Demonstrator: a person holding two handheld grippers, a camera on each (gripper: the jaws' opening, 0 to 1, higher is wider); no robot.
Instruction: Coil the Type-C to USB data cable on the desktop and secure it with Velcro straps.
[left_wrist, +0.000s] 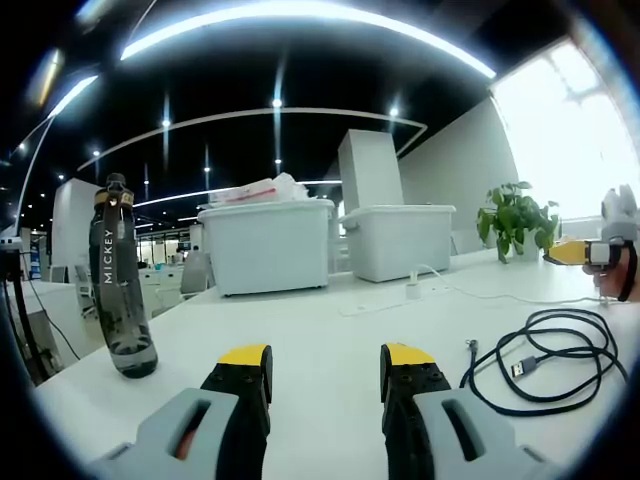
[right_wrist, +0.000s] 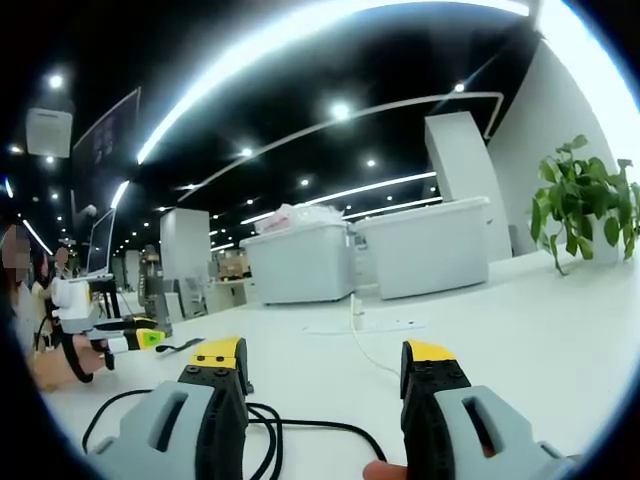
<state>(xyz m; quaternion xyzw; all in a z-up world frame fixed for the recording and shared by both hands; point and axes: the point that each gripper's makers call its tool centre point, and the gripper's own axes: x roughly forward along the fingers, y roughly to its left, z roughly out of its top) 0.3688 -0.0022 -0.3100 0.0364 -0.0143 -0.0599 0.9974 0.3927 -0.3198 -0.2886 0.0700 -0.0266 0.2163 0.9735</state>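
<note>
Cable first: the black data cable (left_wrist: 548, 350) lies in loose loops on the white desktop (left_wrist: 320, 330), off to the right of the left gripper (left_wrist: 325, 365), with its USB plug (left_wrist: 522, 368) resting inside the loops; in the right gripper view the same cable (right_wrist: 262, 425) runs on the table just beyond and between that gripper's jaws. Going by size, 2 big white storage bins (left_wrist: 268, 245) stand side by side at the far edge, then a potted green plant (left_wrist: 515, 218) near the bright window, then a dark water bottle (left_wrist: 120, 290) marked MICKEY, upright to the left. A thin white cord (left_wrist: 480, 293) trails across the desk behind the loops. Both grippers hang over the table with jaws apart and empty; the right gripper (right_wrist: 325, 365) also shows in the left gripper view at the right edge, yellow-tipped.
</note>
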